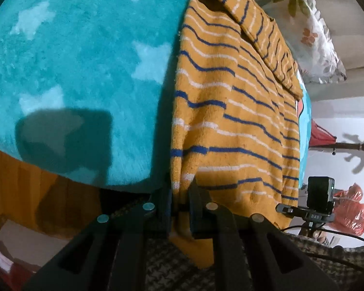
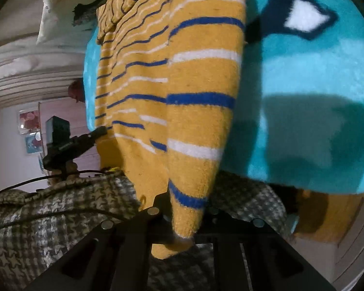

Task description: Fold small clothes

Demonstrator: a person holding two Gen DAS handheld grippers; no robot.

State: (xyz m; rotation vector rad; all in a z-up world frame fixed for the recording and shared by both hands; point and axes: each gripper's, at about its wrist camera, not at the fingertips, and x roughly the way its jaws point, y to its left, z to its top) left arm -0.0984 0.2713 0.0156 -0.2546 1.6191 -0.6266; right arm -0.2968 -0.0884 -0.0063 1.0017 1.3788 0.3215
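A small mustard-yellow knitted garment (image 1: 220,111) with blue and white stripes lies on a turquoise star-patterned blanket (image 1: 85,72). My left gripper (image 1: 180,194) is shut on the garment's near left edge, with the fabric pinched between the black fingers. In the right wrist view the same garment (image 2: 182,92) runs up the middle, and my right gripper (image 2: 184,208) is shut on its near right corner, which hangs over the jaws. The other gripper (image 2: 68,143) shows at the left, at the garment's edge. A sleeve lies folded across the garment's far end (image 1: 259,36).
The blanket (image 2: 303,111) drapes over the front edge of a wooden surface (image 1: 24,181). A person's houndstooth-patterned clothing (image 2: 48,213) fills the foreground. A floral pillow (image 1: 315,36) lies beyond the garment. A red plastic bag (image 1: 351,208) sits at the right.
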